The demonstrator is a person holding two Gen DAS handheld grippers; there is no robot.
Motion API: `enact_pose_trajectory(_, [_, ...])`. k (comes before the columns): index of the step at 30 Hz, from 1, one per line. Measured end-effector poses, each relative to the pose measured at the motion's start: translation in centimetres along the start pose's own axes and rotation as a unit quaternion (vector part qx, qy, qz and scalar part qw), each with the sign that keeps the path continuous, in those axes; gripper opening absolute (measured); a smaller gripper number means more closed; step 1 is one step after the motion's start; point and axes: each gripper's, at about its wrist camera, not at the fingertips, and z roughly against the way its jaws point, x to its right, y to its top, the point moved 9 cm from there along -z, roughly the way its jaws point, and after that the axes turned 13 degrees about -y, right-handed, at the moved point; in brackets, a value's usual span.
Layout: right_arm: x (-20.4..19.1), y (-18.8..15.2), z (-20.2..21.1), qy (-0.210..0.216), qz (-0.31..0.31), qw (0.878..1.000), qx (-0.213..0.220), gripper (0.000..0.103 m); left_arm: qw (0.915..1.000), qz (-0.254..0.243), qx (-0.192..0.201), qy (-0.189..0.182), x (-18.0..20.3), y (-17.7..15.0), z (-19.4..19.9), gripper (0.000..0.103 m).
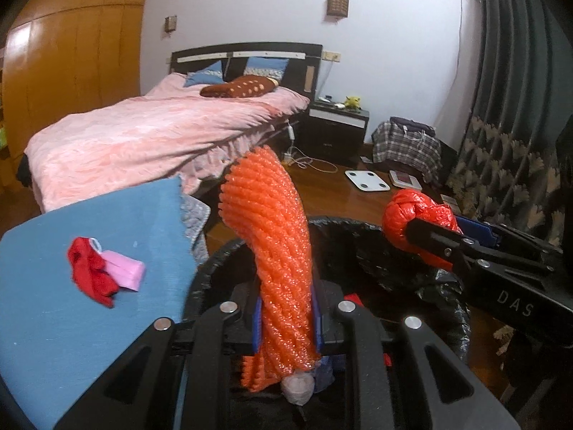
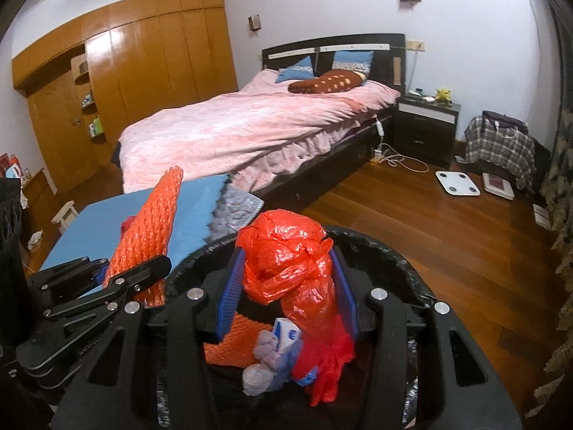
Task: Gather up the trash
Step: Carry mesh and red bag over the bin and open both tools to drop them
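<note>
In the left wrist view my left gripper (image 1: 286, 322) is shut on a long orange foam net sleeve (image 1: 268, 236) that stands up between its blue pads. It hangs over a black-lined trash bin (image 1: 361, 231). Farther right, my right gripper (image 1: 440, 227) is shut on a crumpled red plastic bag (image 1: 408, 215). The right wrist view shows that red bag (image 2: 286, 261) pinched in my right gripper (image 2: 286, 301) above the bin (image 2: 394, 256). Inside lie orange foam (image 2: 232, 347), a small blue-white box (image 2: 286, 335) and a tissue wad (image 2: 256, 376). A red scrap (image 1: 89, 276) and a pink scrap (image 1: 127, 274) lie on the blue table (image 1: 71, 340).
A bed with a pink cover (image 2: 250, 129) stands behind the blue table. On the wooden floor lie a white scale (image 2: 456, 182), cables and a plaid bag (image 2: 501, 143) by a dark nightstand (image 2: 426, 125). A patterned curtain (image 1: 501, 165) hangs on the right; a wardrobe (image 2: 143, 71) fills the left wall.
</note>
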Motion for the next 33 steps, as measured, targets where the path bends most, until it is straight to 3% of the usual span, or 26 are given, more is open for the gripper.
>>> enact_pose_trajectory(16, [2.2,-2.3,-3.3,-0.028,-0.005,0.999,-0.033,0.051,0.9988,0.009,-0.044,-0.020,-0.1,-1.9,-4.1,0.025])
enact_pose_trajectory(23, [2.8,-2.4,-3.6,-0.040,-0.007,0.999,-0.030,0.075,0.9986,0.018,-0.046,-0.020,-1.0,-2.4,-3.6,0.058])
enact_pose_trajectory(27, [3.1,-2.0,-3.2,-0.051,-0.009,0.998,-0.020,0.090,0.9988,0.023,-0.041,-0.016,-1.6,-2.4,-2.8,0.069])
enact_pose_trajectory(29, [3.1,-1.7,-2.9,-0.053,-0.012,0.998,-0.016,0.093,0.9990,0.026,-0.035,-0.011,-2.1,-2.4,-2.2,0.078])
enact_pose_trajectory(33, [2.7,-1.2,-2.4,-0.048,-0.012,0.999,-0.010,0.095,0.9992,0.035,-0.022,-0.004,-3.3,-2.1,-0.6,0.085])
